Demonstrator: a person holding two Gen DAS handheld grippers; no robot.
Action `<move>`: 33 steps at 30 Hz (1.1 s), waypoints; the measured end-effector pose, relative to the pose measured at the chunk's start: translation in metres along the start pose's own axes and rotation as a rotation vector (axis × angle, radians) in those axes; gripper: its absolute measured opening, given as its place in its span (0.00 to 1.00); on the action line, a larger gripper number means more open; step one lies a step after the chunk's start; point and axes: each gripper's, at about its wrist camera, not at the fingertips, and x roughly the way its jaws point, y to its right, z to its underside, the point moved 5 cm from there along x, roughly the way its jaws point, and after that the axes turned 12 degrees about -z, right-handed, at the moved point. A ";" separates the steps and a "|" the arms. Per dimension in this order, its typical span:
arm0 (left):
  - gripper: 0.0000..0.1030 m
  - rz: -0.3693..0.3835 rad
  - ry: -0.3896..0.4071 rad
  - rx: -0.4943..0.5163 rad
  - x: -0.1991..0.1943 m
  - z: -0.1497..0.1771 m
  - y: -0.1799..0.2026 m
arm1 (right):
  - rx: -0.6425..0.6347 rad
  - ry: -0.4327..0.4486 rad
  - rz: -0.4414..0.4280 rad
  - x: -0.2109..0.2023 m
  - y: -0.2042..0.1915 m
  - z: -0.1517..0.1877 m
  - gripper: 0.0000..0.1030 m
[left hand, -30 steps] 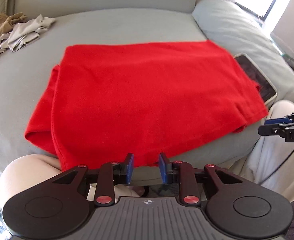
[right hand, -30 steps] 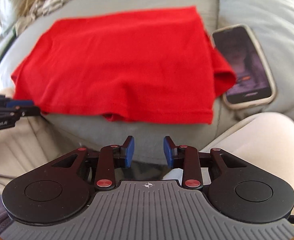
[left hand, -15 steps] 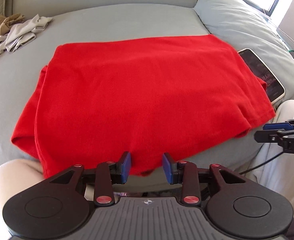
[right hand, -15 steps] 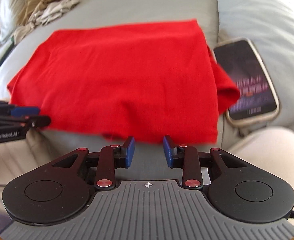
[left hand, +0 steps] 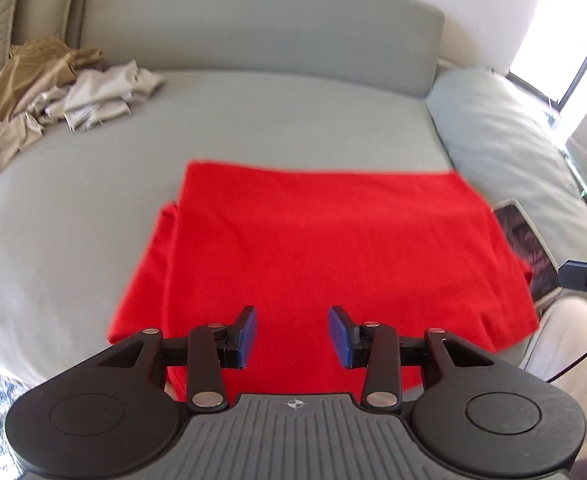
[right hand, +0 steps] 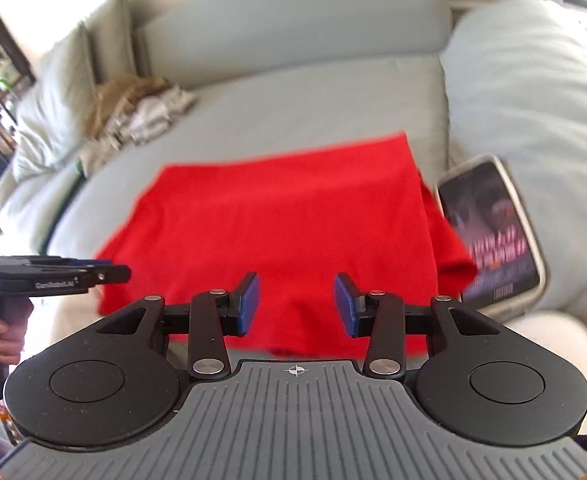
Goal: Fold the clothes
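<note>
Nearest, the left gripper and right gripper both stand with blue pads apart, holding nothing, above the near edge of a red garment. The garment lies flat in a layered rectangle on the sofa seat, straight ahead of both grippers, its long axis running left to right. A phone lies just right of the garment. Far left of it sits a heap of beige clothes. Whether another fold is due cannot be told.
</note>
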 end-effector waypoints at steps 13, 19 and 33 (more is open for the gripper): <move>0.42 -0.007 -0.005 -0.105 0.018 -0.021 -0.025 | 0.219 0.301 0.037 -0.043 0.053 -0.080 0.54; 0.42 -0.027 -0.016 -0.130 0.025 -0.021 -0.033 | 0.190 0.297 0.180 -0.033 0.069 -0.080 0.70; 0.42 -0.021 -0.013 -0.175 0.058 -0.070 -0.077 | 0.291 0.179 0.086 0.025 0.096 -0.102 0.60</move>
